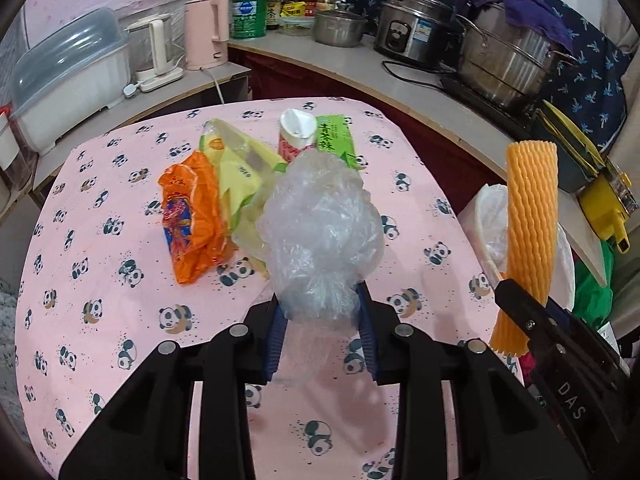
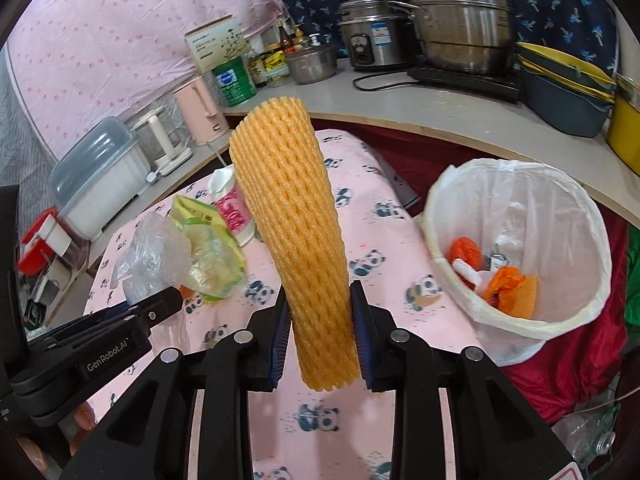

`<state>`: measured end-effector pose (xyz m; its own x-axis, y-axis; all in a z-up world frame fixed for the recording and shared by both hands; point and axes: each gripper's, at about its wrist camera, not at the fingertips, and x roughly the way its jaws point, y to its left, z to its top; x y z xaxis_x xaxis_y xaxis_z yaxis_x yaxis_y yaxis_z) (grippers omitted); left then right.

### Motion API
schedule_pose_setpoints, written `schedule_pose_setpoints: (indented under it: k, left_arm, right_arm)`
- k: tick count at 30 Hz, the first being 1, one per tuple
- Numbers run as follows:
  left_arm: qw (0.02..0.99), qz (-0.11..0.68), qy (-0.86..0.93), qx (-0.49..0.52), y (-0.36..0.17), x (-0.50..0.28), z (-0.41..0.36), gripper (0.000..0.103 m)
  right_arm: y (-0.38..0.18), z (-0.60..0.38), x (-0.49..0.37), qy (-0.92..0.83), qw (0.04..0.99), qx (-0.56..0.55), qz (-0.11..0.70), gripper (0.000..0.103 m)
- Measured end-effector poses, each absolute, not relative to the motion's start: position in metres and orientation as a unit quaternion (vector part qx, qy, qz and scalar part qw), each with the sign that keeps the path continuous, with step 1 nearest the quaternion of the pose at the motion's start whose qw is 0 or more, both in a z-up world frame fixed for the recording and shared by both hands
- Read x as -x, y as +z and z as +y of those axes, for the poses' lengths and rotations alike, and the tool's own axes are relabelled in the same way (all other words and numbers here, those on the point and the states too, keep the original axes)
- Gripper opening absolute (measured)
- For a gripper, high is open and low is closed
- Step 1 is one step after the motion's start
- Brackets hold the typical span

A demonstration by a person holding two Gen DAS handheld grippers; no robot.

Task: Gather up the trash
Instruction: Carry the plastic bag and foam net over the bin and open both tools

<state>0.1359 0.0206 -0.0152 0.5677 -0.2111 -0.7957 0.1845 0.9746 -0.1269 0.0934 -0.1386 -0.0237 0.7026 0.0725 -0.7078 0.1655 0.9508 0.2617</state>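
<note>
surface (image 1: 100, 280): covered by pink panda cloth; wrappers left on it.
left tool (image 1: 322, 320): closed on clear plastic bag (image 1: 320, 232).
right tool (image 2: 320, 320): clamped on orange foam net (image 2: 292, 240), held beside lined bin (image 2: 516, 320).
room: counter (image 1: 320, 60) lined with pots.

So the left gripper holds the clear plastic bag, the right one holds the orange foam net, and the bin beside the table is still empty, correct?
Not quite: the bin is not empty. The right wrist view shows orange and white trash lying inside its liner. The rest holds: the left gripper is shut on the clear plastic bag, and the right gripper on the orange foam net.
</note>
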Motion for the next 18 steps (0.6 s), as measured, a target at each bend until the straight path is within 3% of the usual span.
schedule_pose_setpoints:
  k: [18]
  left_arm:
    - [0.867,0.449,-0.204,-0.067,-0.014,-0.116,-0.12,0.031]
  right_arm:
    - [-0.032,-0.26,-0.05,-0.111,0.9,-0.224,0.356,0.028]
